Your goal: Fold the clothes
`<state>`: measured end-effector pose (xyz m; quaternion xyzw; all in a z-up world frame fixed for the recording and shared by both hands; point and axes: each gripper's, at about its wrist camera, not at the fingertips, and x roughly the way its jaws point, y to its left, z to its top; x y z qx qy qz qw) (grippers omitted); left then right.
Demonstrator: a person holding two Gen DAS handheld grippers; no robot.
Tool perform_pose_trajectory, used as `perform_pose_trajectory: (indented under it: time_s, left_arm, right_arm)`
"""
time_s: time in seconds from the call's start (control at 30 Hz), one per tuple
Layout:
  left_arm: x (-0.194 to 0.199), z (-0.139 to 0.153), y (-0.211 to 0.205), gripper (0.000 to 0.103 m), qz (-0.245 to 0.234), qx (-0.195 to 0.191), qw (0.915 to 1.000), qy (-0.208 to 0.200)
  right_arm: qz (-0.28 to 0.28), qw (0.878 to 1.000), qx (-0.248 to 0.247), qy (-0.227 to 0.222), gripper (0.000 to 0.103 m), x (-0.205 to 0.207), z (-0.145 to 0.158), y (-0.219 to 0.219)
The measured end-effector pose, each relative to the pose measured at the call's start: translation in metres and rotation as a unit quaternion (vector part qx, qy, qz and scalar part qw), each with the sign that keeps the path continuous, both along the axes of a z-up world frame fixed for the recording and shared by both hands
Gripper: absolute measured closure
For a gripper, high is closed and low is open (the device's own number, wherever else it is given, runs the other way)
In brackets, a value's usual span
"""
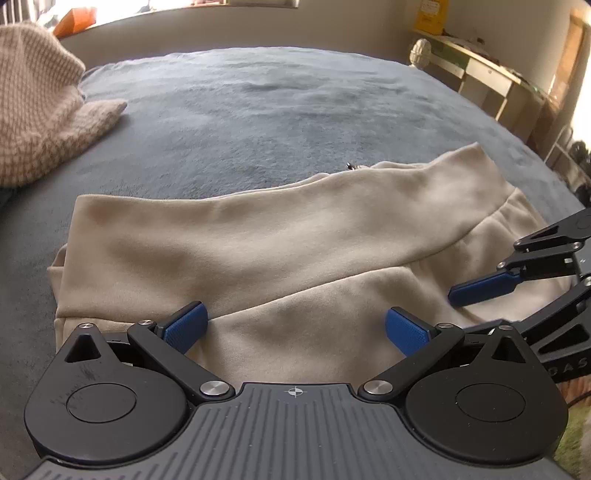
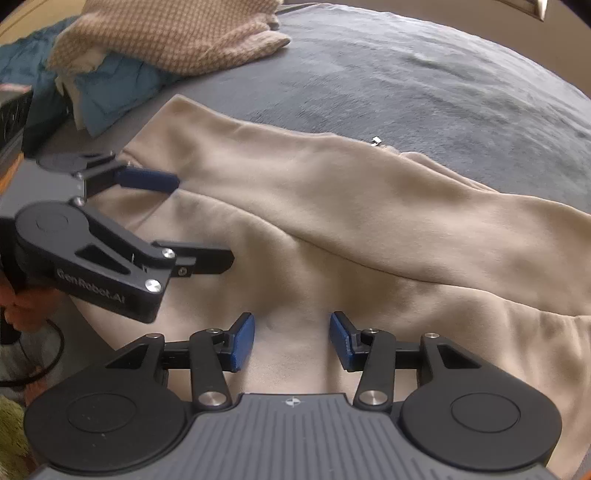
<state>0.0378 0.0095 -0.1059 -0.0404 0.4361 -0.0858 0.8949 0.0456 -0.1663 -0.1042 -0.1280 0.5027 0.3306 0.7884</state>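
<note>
Beige garment (image 1: 280,236): lies partly folded on grey bedspread (image 1: 258,103), near edge. Left gripper (image 1: 295,328): released, jaws spread wide over near hem. Right gripper (image 2: 291,341): released, jaws apart above cloth. Knitted pile (image 2: 173,33): far left.

The cream garment (image 1: 280,251) was soft, matt fleece-like cloth with a smooth face and a ribbed hem at 3 o'clock in the left wrist view. Under it the bed cover (image 1: 258,110) was grey plush cloth, short-piled and slightly streaky. At 10 o'clock lay a knitted sweater (image 1: 40,107), coarse, in a small beige-and-white check; the right wrist view showed teal quilted cloth (image 2: 110,92) beneath it. The left claw (image 1: 295,328) and right claw (image 2: 291,339) were matt black plastic or metal with bright steel pins, ribbed grey housings, and blue rubbery, finely textured pads (image 1: 184,328).
</note>
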Motion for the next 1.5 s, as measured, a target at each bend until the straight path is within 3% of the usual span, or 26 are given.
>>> perform_pose_trajectory:
  time_s: [0.17,0.27,0.43,0.67,0.83,1.03,1.23,1.3,1.4,1.5]
  left_arm:
    - [0.002,0.002,0.011,0.000,0.011,-0.033,0.9993,0.010]
    - [0.003,0.001,0.010,0.000,0.012,-0.034,0.9993,0.009]
    - [0.001,0.000,0.008,0.000,0.009,-0.027,0.9996,0.005]
    - [-0.007,0.009,0.006,0.000,-0.006,-0.016,0.9998,-0.005]
    - [-0.016,0.021,0.007,0.000,-0.024,-0.034,0.9986,-0.031]
    - [0.005,0.016,0.010,0.001,-0.013,-0.038,0.9991,-0.015]
    - [0.021,0.011,0.038,0.001,0.035,-0.046,0.9981,0.020]
    - [0.023,0.009,0.043,0.001,0.043,-0.055,0.9972,0.027]
    - [0.026,0.006,0.043,0.000,0.048,-0.054,0.9969,0.033]
    - [0.027,0.005,0.036,0.000,0.046,-0.031,0.9979,0.033]
  right_arm:
    - [-0.018,0.998,0.028,-0.058,0.055,0.008,0.022,-0.005]
    - [-0.033,0.995,0.039,-0.089,0.055,0.016,0.031,-0.008]
    - [-0.062,0.996,0.014,-0.063,0.055,0.039,-0.001,-0.014]
    - [-0.066,0.995,0.010,-0.072,0.055,0.037,-0.002,-0.011]
    - [-0.072,0.994,0.018,-0.077,0.055,0.032,-0.003,-0.012]
    - [-0.081,0.991,0.045,-0.092,0.055,0.027,0.004,-0.021]
    - [-0.135,0.977,0.079,-0.148,0.055,0.035,0.028,-0.055]
    - [-0.153,0.975,0.061,-0.146,0.055,0.047,0.017,-0.063]
    - [-0.178,0.976,0.085,-0.094,0.054,0.069,-0.013,-0.084]
    - [-0.201,0.970,0.098,-0.091,0.056,0.073,-0.001,-0.097]
